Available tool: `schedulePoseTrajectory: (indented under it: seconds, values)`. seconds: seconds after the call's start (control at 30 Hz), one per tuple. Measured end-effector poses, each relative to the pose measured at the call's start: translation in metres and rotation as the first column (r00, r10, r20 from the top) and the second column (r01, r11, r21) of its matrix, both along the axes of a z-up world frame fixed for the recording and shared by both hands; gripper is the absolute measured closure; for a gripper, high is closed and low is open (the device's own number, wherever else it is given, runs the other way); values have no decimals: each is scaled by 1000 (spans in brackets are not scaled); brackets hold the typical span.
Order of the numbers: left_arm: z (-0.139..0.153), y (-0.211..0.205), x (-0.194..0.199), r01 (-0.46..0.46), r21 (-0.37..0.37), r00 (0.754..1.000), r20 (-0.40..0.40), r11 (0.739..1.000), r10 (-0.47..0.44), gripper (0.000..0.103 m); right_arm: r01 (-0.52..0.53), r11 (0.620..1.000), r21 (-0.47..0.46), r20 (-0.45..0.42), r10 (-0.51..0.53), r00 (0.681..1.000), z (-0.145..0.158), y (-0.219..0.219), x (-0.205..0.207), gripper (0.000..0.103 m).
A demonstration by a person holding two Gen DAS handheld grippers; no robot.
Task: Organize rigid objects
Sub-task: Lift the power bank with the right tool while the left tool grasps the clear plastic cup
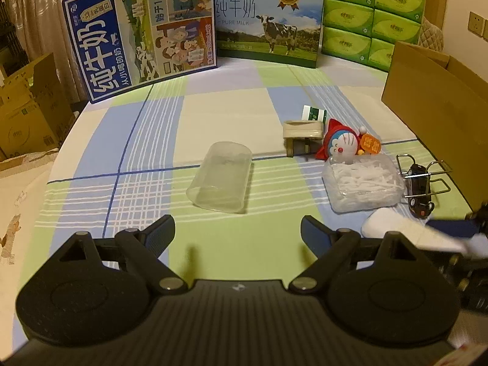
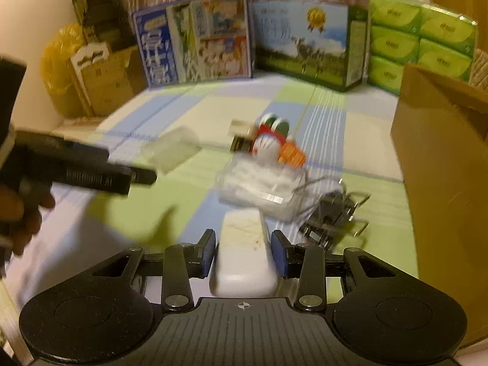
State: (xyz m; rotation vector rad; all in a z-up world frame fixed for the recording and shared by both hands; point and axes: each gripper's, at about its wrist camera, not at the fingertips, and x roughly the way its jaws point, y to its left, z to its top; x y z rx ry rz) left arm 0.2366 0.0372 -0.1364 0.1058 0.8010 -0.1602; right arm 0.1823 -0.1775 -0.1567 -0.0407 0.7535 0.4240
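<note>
Right gripper (image 2: 244, 251): jaws closed on a white oblong plastic case (image 2: 242, 256), blue pads pressing its two long sides; the case points away from the camera, its far end near a clear plastic box of white sticks (image 2: 259, 187); right view is motion-blurred.

Left gripper (image 1: 238, 231): jaws wide apart, nothing between them; it hangs over the checked blue, green and cream cloth (image 1: 152, 140); a clear empty plastic tub (image 1: 221, 181) lies on its side just beyond the fingertips.

Cluster to the right of the tub: the stick box in front; behind it a blue-and-white cartoon cat figure in a red hood (image 1: 340, 145); left of that a beige two-pin plug adapter (image 1: 302, 135); a small green-and-white carton (image 1: 314, 114) farther back; black binder clips with wire handles (image 1: 422, 180) right of the stick box.

Brown cardboard box (image 1: 439, 116) at far right; two milk cartons (image 1: 268, 21) and stacked green tissue packs (image 1: 372, 15) stand along the far edge.
</note>
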Motion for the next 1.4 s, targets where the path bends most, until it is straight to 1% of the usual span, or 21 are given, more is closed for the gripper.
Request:
schedulePoseTrajectory:
  seconds: [0.13,0.27,0.37,0.43,0.53,0.6,0.63,0.73,0.83,0.93,1.03,1.17,1.23,1.3,1.37,1.4]
  values:
    - [-1,-1,0,7,5,1000,-5,1000,-7,16,-15,1000,-22,-35,14,999,-12,3,1,66]
    - [0,2,0,-4,1,1000,-2,1000,4,16,-16,999,-37,-28,15,999,-17,8,6,65]
    - [0,5,1,-10,1,1000,-3,1000,10,16,-26,996,-84,-24,24,999,-25,16,7,64]
    - [-1,6,1,-12,1,1000,-5,1000,12,16,-31,994,-108,-3,31,1000,-26,19,4,64]
    - [0,6,1,-12,0,1000,-4,1000,12,16,-24,995,-100,-21,22,1000,-26,17,4,66]
    - [0,7,1,-13,-3,1000,-1,1000,13,16,-36,994,-100,-27,33,999,-24,19,2,66]
    - [0,7,1,-14,-4,1000,1,1000,14,16,-42,995,-86,-26,40,999,-23,19,0,66]
    - [2,11,2,-26,-7,1000,12,1000,26,16,-54,996,-66,23,56,998,-15,21,-8,66]
    - [4,15,4,-36,-3,999,25,999,36,16,-41,999,-33,73,43,996,-4,20,-9,66]
    - [3,15,12,-30,22,999,45,999,29,16,-14,1000,0,102,14,995,6,17,-2,66]
    - [0,14,25,-10,34,998,61,999,7,16,11,1000,16,112,-13,994,13,15,11,66]
    - [-7,13,44,18,29,999,48,999,-19,17,44,999,27,108,-46,993,15,15,30,66]
    - [-11,12,55,23,23,999,32,999,-24,18,58,998,32,102,-61,993,14,17,38,66]
    - [-17,10,64,39,28,999,14,999,-39,24,68,997,36,98,-71,993,13,18,43,66]
    - [-23,7,72,54,48,999,-4,997,-54,27,75,997,37,97,-78,992,12,19,47,66]
    - [-25,6,75,63,55,998,-13,996,-63,32,77,996,38,95,-81,992,11,20,49,66]
